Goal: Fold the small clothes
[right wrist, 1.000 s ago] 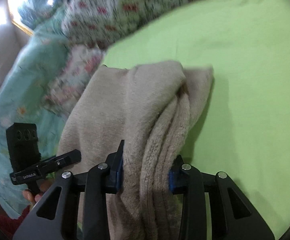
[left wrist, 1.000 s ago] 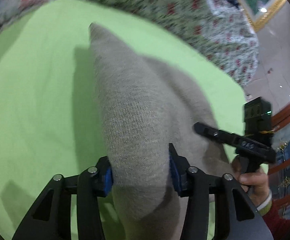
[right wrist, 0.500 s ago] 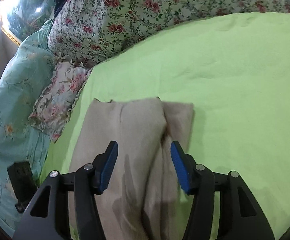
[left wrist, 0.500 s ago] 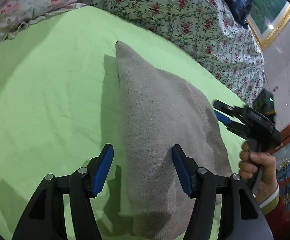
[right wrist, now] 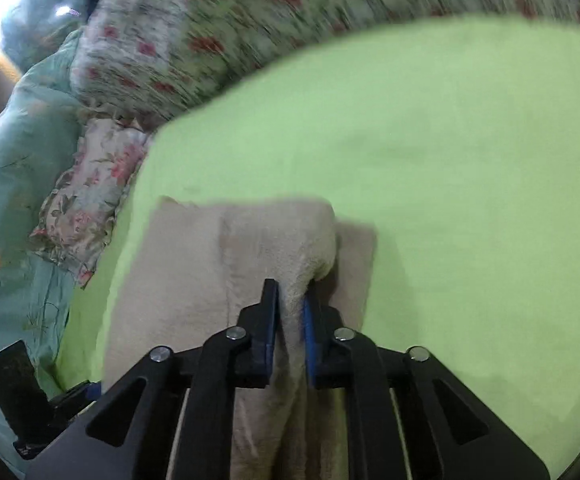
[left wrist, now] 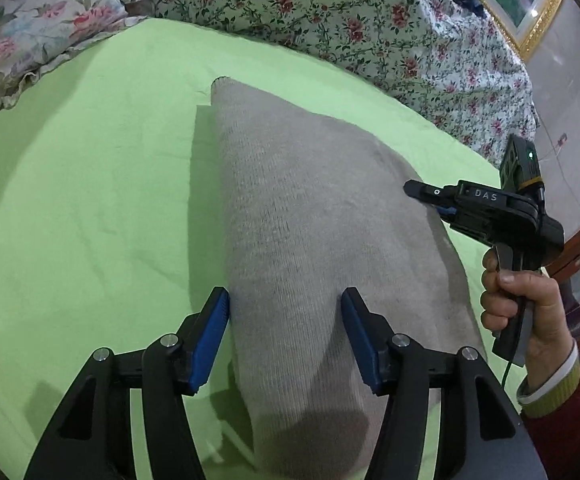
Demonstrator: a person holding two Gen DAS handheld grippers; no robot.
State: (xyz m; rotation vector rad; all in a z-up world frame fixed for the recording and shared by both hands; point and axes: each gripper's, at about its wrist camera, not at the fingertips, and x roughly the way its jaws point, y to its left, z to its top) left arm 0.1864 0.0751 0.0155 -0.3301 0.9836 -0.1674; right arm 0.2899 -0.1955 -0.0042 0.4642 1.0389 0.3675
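The right gripper (right wrist: pixel 290 308) has pinched the beige garment (left wrist: pixel 322 240) again after releasing it; the left gripper (left wrist: pixel 286 320) stays wide open, holding nothing, so another fold begins

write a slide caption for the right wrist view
Right gripper pinches a fold of the beige garment on the green sheet.

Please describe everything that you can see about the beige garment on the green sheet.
The garment is beige-grey knit, fuzzy and soft-looking, folded into a long thick bundle with layered edges showing at its far end. It lies on the green sheet, near the floral bedding. The right gripper is shut on a raised fold of it. The left gripper is open, its blue pads on either side of the bundle's near end; whether they touch it is unclear.
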